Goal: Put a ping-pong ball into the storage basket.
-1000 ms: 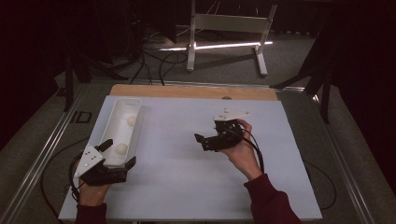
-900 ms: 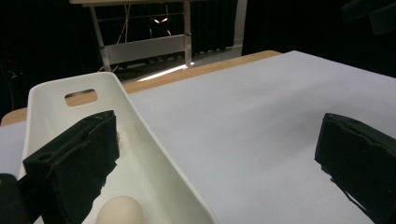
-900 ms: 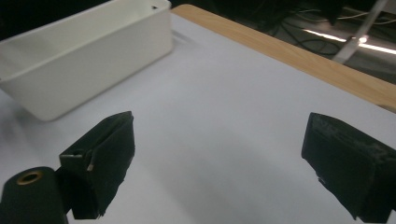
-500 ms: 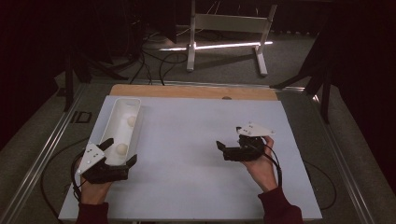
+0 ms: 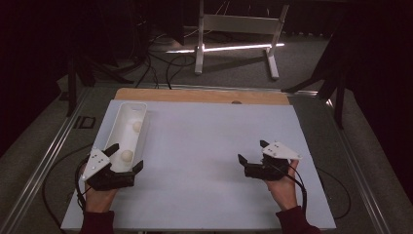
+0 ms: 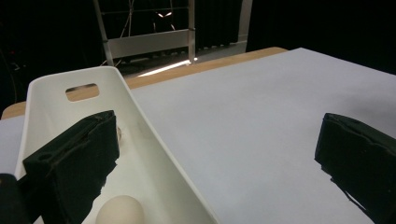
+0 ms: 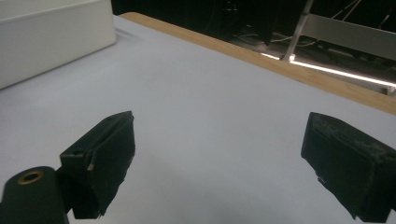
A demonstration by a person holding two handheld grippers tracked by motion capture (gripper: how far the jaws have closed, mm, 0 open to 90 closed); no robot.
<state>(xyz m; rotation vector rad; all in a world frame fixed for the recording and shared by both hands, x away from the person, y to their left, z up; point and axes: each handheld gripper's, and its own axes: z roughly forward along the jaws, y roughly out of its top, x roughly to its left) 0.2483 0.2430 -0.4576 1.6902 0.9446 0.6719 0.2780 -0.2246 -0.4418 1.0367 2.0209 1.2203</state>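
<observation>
Two eggs (image 5: 126, 155) in one tray (image 5: 122, 115); both tools (left (image 5: 125, 157), right (image 5: 252, 151)) gape wide, empty.

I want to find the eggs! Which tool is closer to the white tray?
Left. The left tool sits at the tray's near end, jaws open around it. The right tool is far across the table.

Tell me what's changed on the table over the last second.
The right gripper has pulled back from the middle of the table toward the person and out to the right, and it is open and empty. The left gripper stayed at the near end of the white tray, open. The two eggs in the tray have not moved.
</observation>
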